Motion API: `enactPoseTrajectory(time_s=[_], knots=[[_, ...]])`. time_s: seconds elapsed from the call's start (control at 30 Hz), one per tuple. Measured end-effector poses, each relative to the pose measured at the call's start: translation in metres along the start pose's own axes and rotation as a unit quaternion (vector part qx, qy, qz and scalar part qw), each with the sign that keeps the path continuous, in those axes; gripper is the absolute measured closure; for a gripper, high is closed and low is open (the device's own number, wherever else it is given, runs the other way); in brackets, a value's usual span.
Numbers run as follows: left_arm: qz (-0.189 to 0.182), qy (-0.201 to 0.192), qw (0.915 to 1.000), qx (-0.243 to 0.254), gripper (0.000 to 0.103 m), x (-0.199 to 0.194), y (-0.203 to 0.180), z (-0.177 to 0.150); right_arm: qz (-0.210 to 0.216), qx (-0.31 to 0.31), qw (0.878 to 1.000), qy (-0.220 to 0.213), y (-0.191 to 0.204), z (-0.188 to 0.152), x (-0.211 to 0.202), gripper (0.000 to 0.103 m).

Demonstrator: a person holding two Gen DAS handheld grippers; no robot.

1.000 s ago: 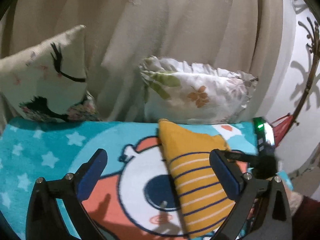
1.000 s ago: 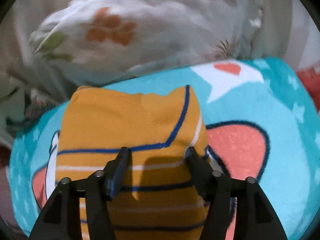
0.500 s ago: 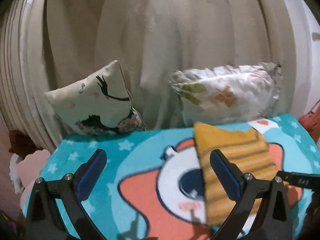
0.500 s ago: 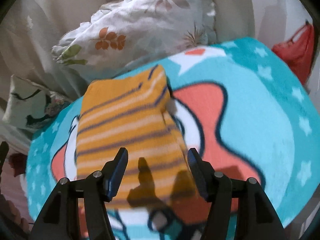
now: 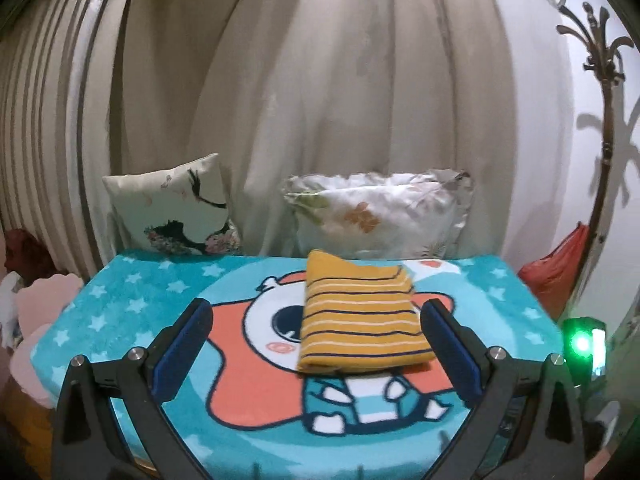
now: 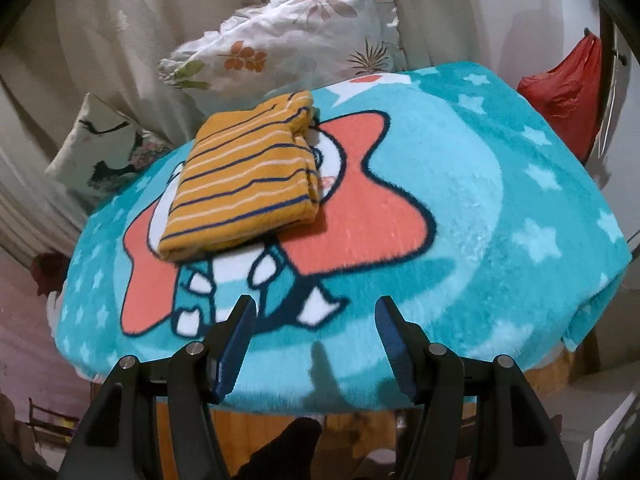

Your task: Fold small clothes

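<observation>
- I see the folded garment [image 5: 362, 320] lying flat on the blanket-covered surface [image 5: 132, 304], over the white-and-coral cartoon figure printed on the teal starred blanket, toward the far half near the pillows.
- The garment is mustard yellow knit with thin navy and white horizontal stripes. It forms a compact, roughly rectangular stack of several layers; in the right wrist view [image 6: 244, 178] the layered edges show along its right side and the near edge is rounded by a fold.
- My left gripper [image 5: 316, 340] is held off the surface with its blue-padded fingers [image 5: 182, 344] spread wide apart. Nothing is between them; the garment only appears behind the gap.
- My right gripper [image 6: 314, 344] is near the front edge of the surface, well apart from the garment. Its fingers [image 6: 236, 346] stand parted at a moderate width and grip nothing.
- Behind the garment, a floral pillow [image 5: 376, 216] and a printed cushion [image 5: 172, 208] lean against a beige curtain [image 5: 320, 92].
- A red bag [image 6: 560, 92] hangs at the right.
</observation>
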State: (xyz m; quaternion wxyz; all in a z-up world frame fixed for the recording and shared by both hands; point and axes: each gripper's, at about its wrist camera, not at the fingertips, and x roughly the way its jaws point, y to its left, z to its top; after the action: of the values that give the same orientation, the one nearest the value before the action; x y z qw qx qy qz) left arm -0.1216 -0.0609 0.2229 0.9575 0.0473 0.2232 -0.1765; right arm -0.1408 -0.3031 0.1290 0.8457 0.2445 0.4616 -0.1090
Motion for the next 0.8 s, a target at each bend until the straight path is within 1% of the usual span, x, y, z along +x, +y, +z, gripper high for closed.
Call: enactPoseTrajectory(time_s=[0.07, 0.1, 0.13, 0.23, 0.33, 0.47, 0.5, 0.57, 0.63, 0.7, 0.8], knots=[[-0.011, 0.022, 0.9996, 0.011, 0.0, 0.0, -0.006, 0.001, 0.0, -0.004, 1.0, -0.003, -0.001, -0.005, -0.007, 0.037], [-0.031, 0.042, 0.9986, 0.013, 0.0, 0.003, -0.009, 0.001, 0.001, -0.005, 1.0, -0.003, -0.001, -0.005, -0.009, 0.037], [-0.042, 0.056, 0.9975, 0.012, 0.0, 0.007, -0.01, -0.001, 0.002, -0.007, 1.0, -0.004, 0.0, -0.006, -0.011, 0.037], [-0.089, 0.114, 0.9893, 0.022, 0.0, 0.024, -0.018, -0.01, -0.004, -0.015, 1.0, -0.007, 0.004, -0.009, -0.018, 0.035], [-0.084, 0.127, 0.988, 0.029, 0.0, 0.03, -0.021, -0.019, -0.019, -0.019, 1.0, 0.0, 0.008, -0.015, -0.015, 0.035], [-0.076, 0.134, 0.9877, 0.025, 0.0, 0.04, -0.005, -0.023, -0.034, -0.013, 0.999, 0.024, 0.014, -0.021, -0.003, 0.035], [-0.074, 0.143, 0.9867, 0.021, 0.0, 0.045, 0.002, -0.024, -0.036, -0.013, 0.999, 0.027, 0.017, -0.023, 0.0, 0.035], [-0.072, 0.162, 0.984, 0.019, 0.0, 0.054, 0.011, -0.026, -0.046, -0.016, 0.998, 0.035, 0.028, -0.025, 0.008, 0.035], [-0.053, 0.182, 0.9814, 0.028, 0.0, 0.064, 0.02, -0.03, -0.048, -0.023, 0.998, 0.043, 0.043, -0.025, 0.016, 0.035], [-0.047, 0.194, 0.9792, 0.035, 0.0, 0.072, 0.028, -0.033, -0.05, -0.034, 0.997, 0.044, 0.058, -0.026, 0.021, 0.035], [-0.05, 0.203, 0.9774, 0.034, 0.0, 0.079, 0.043, -0.035, -0.057, -0.056, 0.996, 0.043, 0.084, -0.025, 0.029, 0.035]])
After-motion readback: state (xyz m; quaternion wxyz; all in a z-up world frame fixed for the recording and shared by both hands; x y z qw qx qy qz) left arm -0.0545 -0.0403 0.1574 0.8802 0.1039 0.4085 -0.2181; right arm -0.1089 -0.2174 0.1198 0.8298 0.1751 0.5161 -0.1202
